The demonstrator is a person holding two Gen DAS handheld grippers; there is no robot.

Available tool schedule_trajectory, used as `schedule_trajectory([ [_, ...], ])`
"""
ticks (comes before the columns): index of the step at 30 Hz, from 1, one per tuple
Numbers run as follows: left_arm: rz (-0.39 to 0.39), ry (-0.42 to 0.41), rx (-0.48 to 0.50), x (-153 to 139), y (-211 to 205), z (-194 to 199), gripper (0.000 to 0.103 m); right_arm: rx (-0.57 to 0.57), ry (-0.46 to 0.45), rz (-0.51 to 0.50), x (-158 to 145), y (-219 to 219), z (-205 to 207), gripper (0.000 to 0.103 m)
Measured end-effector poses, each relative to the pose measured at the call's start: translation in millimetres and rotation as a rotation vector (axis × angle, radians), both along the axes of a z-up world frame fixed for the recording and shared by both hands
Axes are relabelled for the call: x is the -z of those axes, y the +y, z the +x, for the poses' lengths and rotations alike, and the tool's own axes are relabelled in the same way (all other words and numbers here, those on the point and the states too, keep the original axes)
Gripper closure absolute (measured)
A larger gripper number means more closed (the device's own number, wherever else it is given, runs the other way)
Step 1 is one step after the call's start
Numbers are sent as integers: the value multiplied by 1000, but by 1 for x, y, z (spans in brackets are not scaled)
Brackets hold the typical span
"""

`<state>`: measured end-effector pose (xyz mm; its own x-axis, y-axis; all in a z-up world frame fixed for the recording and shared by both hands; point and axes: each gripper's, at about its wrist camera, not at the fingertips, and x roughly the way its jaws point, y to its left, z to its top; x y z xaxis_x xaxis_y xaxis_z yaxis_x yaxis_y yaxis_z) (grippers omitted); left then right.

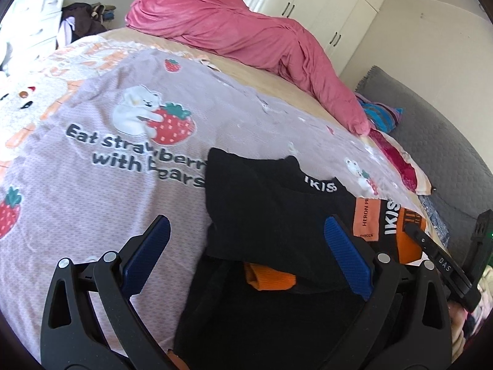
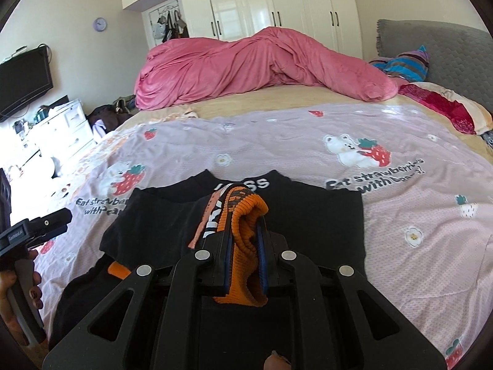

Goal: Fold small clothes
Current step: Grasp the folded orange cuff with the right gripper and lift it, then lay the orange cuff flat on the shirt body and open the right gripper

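A small black top (image 1: 277, 215) with white lettering and orange trim lies on the lilac bedspread (image 1: 107, 200). My left gripper (image 1: 246, 243) hovers open over its left side; its blue pads (image 1: 148, 249) stand wide apart and hold nothing. An orange cuff (image 1: 271, 279) peeks out below the folded black layer. In the right wrist view my right gripper (image 2: 245, 240) is shut on the top's orange ribbed sleeve cuff (image 2: 246, 215), lifted and bunched above the black top (image 2: 308, 225). The right gripper (image 1: 414, 231) also shows at the right edge of the left wrist view.
A heaped pink duvet (image 2: 246, 64) lies across the far half of the bed. Pillows (image 2: 446, 108) and a grey headboard (image 2: 446, 43) are at the right. White wardrobes (image 2: 262, 3) stand behind. A hand (image 2: 18, 277) grips the left tool at the left edge.
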<state>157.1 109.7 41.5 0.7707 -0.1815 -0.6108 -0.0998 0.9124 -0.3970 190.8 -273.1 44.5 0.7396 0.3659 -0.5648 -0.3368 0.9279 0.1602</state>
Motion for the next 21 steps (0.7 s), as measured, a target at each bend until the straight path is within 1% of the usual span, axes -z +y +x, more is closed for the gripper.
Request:
schedule_trajectory([
  [7,17,4,49,-8,-12,23,9,43,26,26,4,-18,10,91],
  [9,23,5,58,-8,-13,29,12,48,32,29,6,-21,12,91],
  [12,28,28,80,-1,-17,43,24,54,38,37,7,-23,13,91],
  [13,31,33,91,3,-20,45,31,55,38,39,7,-24,13,91],
  [14,32,35,100,5,-22,46,35,56,39,38,7,-24,13,91],
  [15,29,39,105,8,-24,47,36,58,40,37,7,-25,12,91],
  [17,11,52,119,17,-27,49,43,64,42,35,8,-26,13,91],
  [18,10,58,125,19,-28,50,44,66,44,33,9,-26,13,91],
  [21,52,65,134,25,-34,52,47,83,64,25,12,-28,14,91],
])
